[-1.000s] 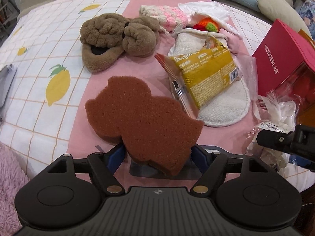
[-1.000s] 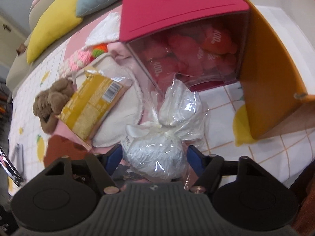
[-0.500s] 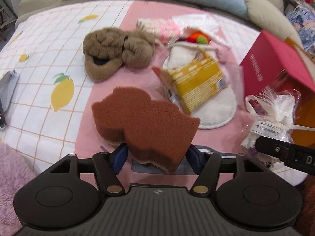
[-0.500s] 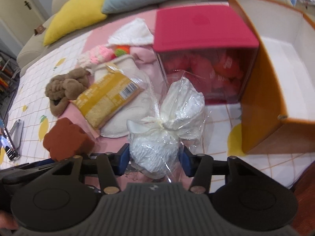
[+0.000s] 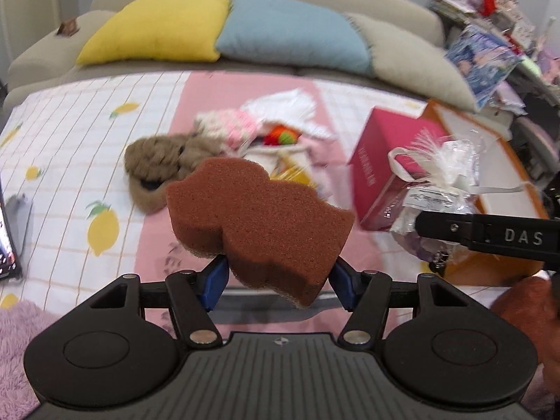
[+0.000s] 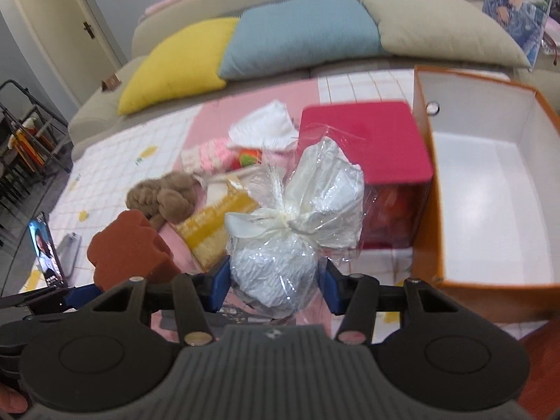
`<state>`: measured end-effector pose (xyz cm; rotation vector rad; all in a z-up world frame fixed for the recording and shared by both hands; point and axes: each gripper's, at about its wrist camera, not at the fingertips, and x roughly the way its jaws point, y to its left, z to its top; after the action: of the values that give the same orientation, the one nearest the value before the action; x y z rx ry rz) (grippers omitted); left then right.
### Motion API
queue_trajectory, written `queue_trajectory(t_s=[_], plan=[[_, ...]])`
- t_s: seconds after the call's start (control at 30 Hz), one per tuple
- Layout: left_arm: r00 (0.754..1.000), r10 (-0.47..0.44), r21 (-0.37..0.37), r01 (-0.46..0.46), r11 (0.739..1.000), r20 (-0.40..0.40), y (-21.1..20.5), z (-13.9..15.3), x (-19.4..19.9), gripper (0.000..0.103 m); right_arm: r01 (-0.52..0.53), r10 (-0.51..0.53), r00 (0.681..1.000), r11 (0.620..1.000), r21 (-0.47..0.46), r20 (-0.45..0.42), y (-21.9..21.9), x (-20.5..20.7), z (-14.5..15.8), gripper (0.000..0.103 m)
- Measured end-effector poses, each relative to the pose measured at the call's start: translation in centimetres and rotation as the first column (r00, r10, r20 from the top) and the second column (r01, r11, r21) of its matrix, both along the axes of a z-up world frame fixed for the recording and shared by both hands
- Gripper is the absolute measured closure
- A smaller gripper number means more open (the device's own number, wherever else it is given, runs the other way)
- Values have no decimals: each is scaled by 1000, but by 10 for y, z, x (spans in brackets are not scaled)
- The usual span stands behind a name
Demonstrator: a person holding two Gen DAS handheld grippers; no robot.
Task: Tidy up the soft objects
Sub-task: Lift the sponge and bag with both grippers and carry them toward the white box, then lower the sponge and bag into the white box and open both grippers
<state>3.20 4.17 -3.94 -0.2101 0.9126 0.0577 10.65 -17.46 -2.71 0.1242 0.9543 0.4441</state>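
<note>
- Jaws of the left gripper (image 5: 278,281) clamp the brown sponge (image 5: 259,224); jaws of the right gripper (image 6: 274,281) pinch the cellophane-wrapped bundle (image 6: 294,224).
- Both loads have risen off the bed over the last second.
- The open orange box (image 6: 490,189) sits just right, likely their destination.

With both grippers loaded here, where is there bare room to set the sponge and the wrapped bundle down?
The orange box shows a bare white interior, right of the red box. The lemon-print cloth is open left of the brown plush. The pink strip between plush and red box is crowded with packets and knitwear. Left gripper holds the sponge; right gripper the bundle.
</note>
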Motion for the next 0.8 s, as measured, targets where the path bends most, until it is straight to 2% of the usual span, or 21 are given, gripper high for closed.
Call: queue_trajectory(t_s=[0.17, 0.33, 0.47, 0.6, 0.8], plan=[[992, -98, -15, 99, 995, 83, -19, 25, 8, 32, -30, 32, 996, 999, -17, 85, -20, 1, 25, 51], [960, -240, 10, 241, 971, 146, -54, 46, 29, 32, -21, 33, 988, 996, -82, 151, -47, 11, 44, 51], [913, -375, 47, 372, 927, 160, -91, 53, 55, 32, 11, 15, 985, 988, -153, 170, -74, 24, 53, 51], [864, -484, 77, 477, 875, 141, -132, 50, 79, 32, 44, -12, 991, 971, -236, 135, -101, 40, 53, 51], [777, -627, 121, 619, 776, 46, -189, 36, 103, 32, 67, -56, 997, 959, -276, 49, -138, 61, 36, 51]])
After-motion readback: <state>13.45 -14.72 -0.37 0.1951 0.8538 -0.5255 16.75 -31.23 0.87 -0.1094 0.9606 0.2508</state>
